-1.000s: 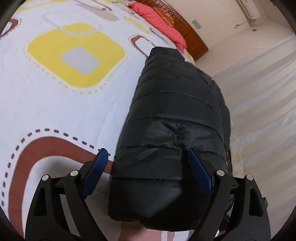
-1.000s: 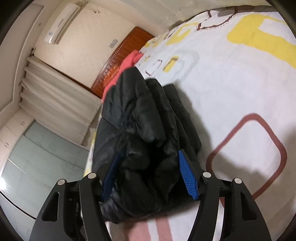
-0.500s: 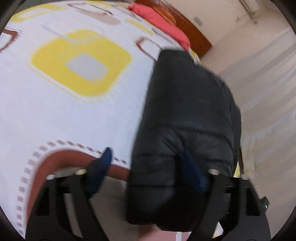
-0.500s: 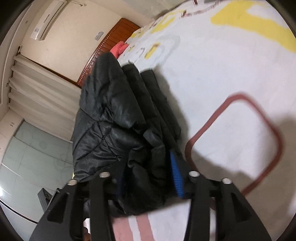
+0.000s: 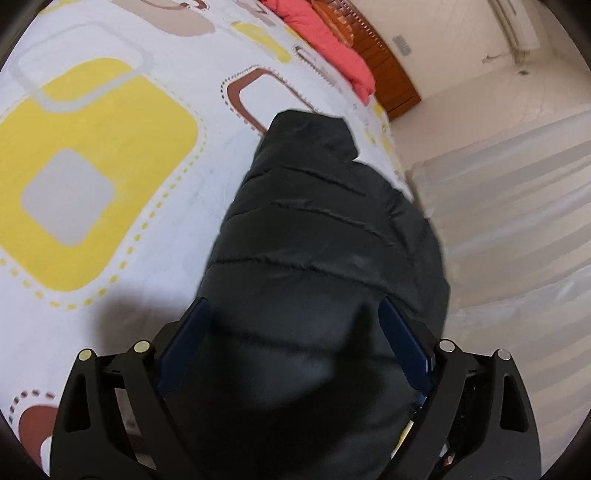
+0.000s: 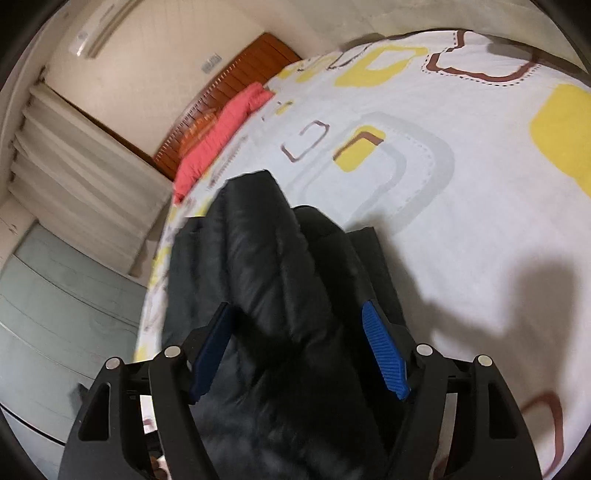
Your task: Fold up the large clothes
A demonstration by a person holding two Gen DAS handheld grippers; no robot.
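A black quilted puffer jacket (image 5: 321,236) lies folded into a long bundle on the patterned bed sheet (image 5: 110,155), near the bed's edge. My left gripper (image 5: 295,325) has its blue pads on both sides of the bundle's near end and grips it. In the right wrist view the same jacket (image 6: 266,266) shows as bunched dark folds. My right gripper (image 6: 299,336) is closed on those folds, with one blue pad (image 6: 384,354) against the fabric. The near end of the jacket fills the space between both pairs of jaws.
A red pillow (image 5: 325,44) lies by the wooden headboard (image 5: 384,70) at the far end of the bed. Pale curtains (image 5: 509,192) hang beside the bed. An air conditioner (image 6: 99,29) sits high on the wall. Grey-green cabinet doors (image 6: 55,314) stand at the left.
Both grippers have lifted and tilted with the jacket's near end in them. The view now looks further along the bed toward the headboard, and the bundle sits higher between the jaws.
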